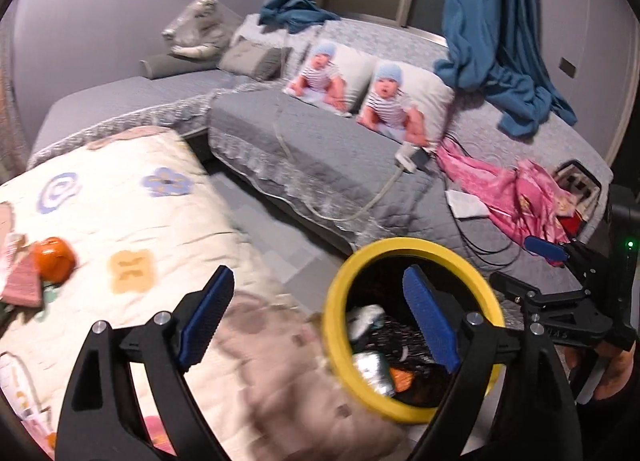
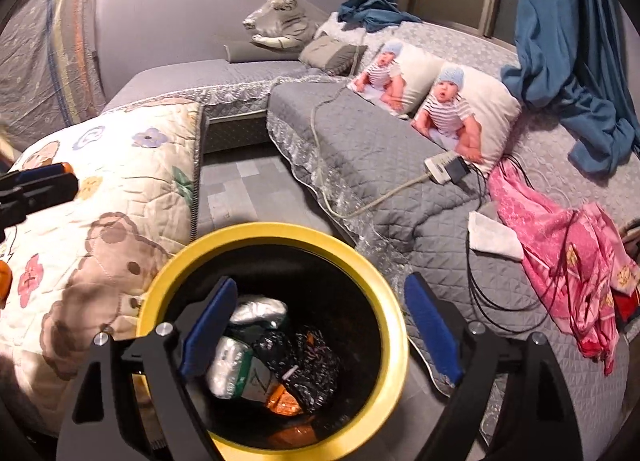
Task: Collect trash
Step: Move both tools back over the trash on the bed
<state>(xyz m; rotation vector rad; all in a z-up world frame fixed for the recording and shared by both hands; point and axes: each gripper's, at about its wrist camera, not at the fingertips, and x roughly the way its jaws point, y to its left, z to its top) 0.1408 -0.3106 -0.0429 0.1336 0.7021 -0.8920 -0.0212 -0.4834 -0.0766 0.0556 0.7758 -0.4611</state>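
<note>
Trash bin with wrappers inside, right under wide-apart, empty right fingers. Left fingers apart too, empty. Drop looks done. Next: reaching for orange scrap lying far left of left fingers.

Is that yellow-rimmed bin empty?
No. The bin is partly filled: silver and dark wrappers lie at its bottom.

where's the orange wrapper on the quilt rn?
Left wrist view, far left: orange wrapper lies on the quilt, beside a pink packet, well left of the yellow-rimmed bin.
</note>
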